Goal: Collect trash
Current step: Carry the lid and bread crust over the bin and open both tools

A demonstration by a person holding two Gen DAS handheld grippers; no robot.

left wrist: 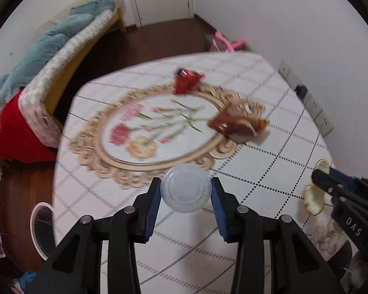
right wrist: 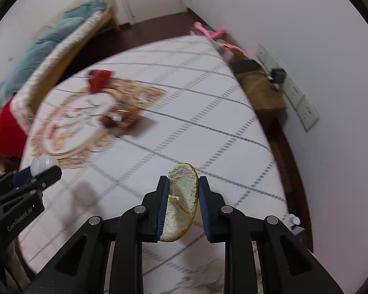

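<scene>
Both grippers hold a piece of trash above the checked tablecloth.

The left gripper pinches a clear plastic lid between its blue pads, flat face to the camera. The right gripper clamps a curled fruit peel edge-on, the peel standing between the fingers. Farther off on the tablecloth, a brown wrapper and a red wrapper lie on the floral placemat's far rim.
</scene>
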